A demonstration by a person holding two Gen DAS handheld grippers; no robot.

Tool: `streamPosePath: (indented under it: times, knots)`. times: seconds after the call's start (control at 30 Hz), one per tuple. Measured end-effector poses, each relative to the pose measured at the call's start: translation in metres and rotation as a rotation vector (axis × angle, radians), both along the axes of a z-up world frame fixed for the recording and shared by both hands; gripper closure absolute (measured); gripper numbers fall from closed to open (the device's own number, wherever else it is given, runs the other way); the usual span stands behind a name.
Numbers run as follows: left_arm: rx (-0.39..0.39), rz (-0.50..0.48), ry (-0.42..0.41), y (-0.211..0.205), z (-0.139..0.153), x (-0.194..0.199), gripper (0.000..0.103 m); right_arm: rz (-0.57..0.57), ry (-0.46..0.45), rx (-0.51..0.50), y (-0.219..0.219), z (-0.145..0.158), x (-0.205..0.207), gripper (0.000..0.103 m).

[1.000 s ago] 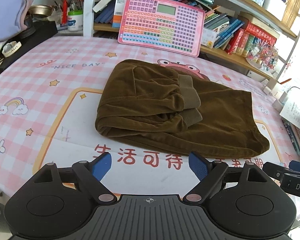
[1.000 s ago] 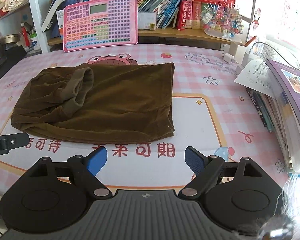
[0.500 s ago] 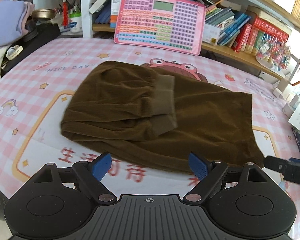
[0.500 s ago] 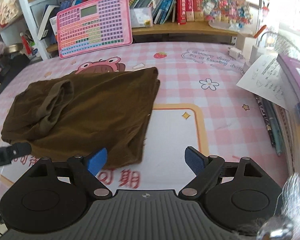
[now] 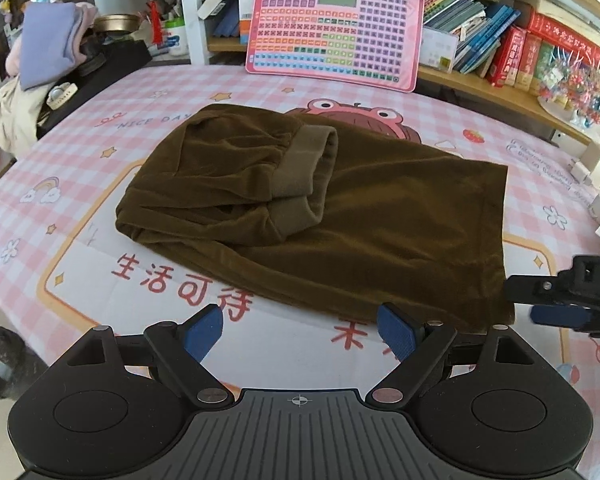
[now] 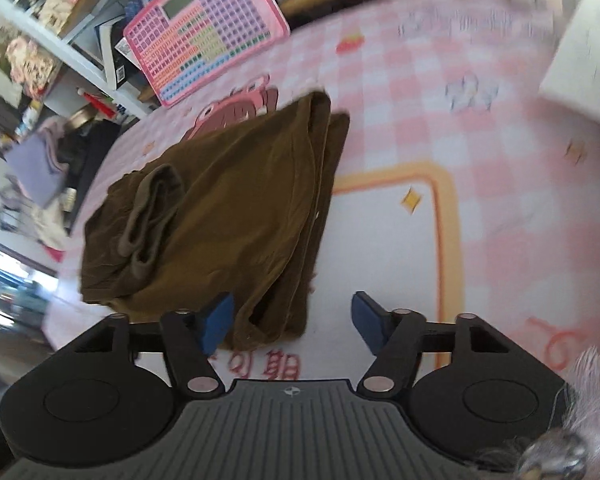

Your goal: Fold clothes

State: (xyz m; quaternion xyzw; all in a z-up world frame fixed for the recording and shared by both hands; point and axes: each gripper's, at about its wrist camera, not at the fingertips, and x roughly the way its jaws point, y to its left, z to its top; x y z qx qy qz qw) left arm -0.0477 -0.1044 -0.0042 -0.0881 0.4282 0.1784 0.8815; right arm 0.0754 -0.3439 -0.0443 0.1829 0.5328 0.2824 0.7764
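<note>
A brown velvet garment (image 5: 340, 216) lies folded on the pink checked tablecloth (image 5: 100, 184), its ribbed cuffs (image 5: 300, 164) turned onto the top. My left gripper (image 5: 300, 334) hovers open just before the garment's near hem, with nothing between its fingers. In the right wrist view the garment (image 6: 228, 208) runs up and to the left. My right gripper (image 6: 290, 320) sits at its near right corner and its jaws are closing. That corner lies between the blue pads, and the pads are not pressing on it. The right gripper's fingers (image 5: 556, 314) show at the left view's right edge.
A pink keyboard toy (image 5: 336, 32) leans against the bookshelf (image 5: 500, 52) behind the table. A pile of clothes and a black bag (image 5: 52, 64) sit at the back left. Papers and a charger (image 5: 596, 172) lie along the right side.
My right gripper swung down, rolled and came onto the garment's near right corner, its jaws narrowing. My left gripper slid right along the front hem. The garment stayed in place.
</note>
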Motion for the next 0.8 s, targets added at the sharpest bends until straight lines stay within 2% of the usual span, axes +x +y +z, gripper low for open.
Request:
streamPosePath:
  times: [0.17,0.33,0.4,0.43,0.6,0.8]
  knots:
    - [0.019,-0.042,-0.012,-0.012,0.006,0.0,0.016,-0.012,0.126,0.083,-0.003,-0.013,0.017,0.057]
    - [0.08,-0.234,0.019,-0.038,0.005,0.009,0.018,-0.034,0.241,0.164,0.001,-0.026,0.036,0.067]
    - [0.122,-0.313,0.032,-0.052,0.003,0.012,0.021,-0.046,0.285,0.179,0.002,-0.031,0.042,0.085]
    - [0.144,-0.349,0.038,-0.058,0.002,0.015,0.022,-0.048,0.291,0.195,0.001,-0.03,0.043,0.089]
    - [0.292,-0.522,0.067,-0.095,-0.011,0.029,0.022,-0.046,0.302,0.283,-0.004,-0.022,0.047,0.09]
    - [0.519,-0.594,0.082,-0.119,-0.033,0.057,0.022,-0.005,0.266,0.335,0.004,-0.001,0.048,0.09]
